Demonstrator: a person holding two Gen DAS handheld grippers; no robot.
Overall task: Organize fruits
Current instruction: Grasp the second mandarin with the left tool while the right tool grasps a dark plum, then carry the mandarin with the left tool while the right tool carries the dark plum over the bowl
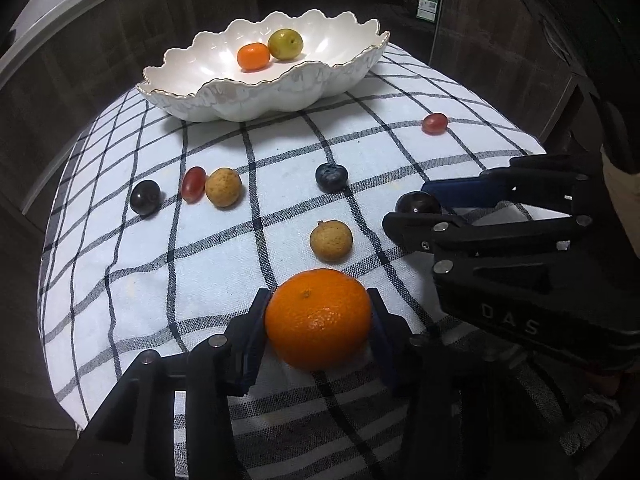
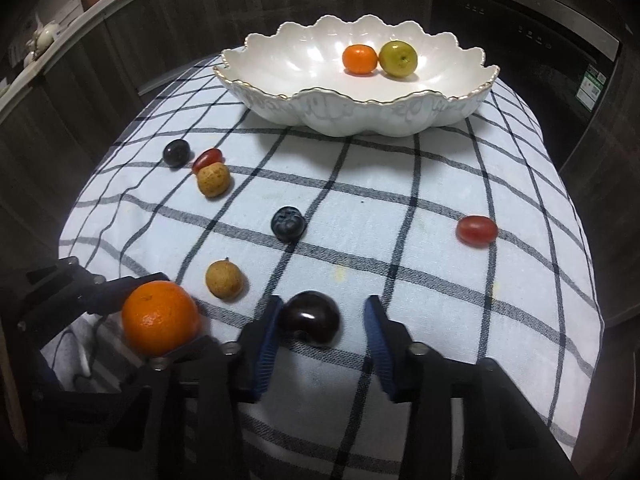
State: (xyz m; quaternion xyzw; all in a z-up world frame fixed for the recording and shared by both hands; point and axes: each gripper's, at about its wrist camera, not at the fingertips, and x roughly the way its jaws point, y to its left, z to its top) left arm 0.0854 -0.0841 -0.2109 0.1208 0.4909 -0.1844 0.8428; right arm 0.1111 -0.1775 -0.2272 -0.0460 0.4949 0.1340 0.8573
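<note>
Fruits lie scattered on a checked cloth (image 2: pixel 400 208) over the counter, near a scalloped white bowl (image 2: pixel 280 64) at the far side that already holds two. We see the left claw (image 1: pixel 318 320) clamped on a mandarin (image 1: pixel 318 318) at the near edge. The right claw (image 2: pixel 322 328) sits narrow around a dark plum (image 2: pixel 310 322), one pad touching, the other apart.

We judge the plum could roll away if only that pad pushes it.

Only the right view shows that gap; the left view hides the plum's far side behind the claw.
</note>
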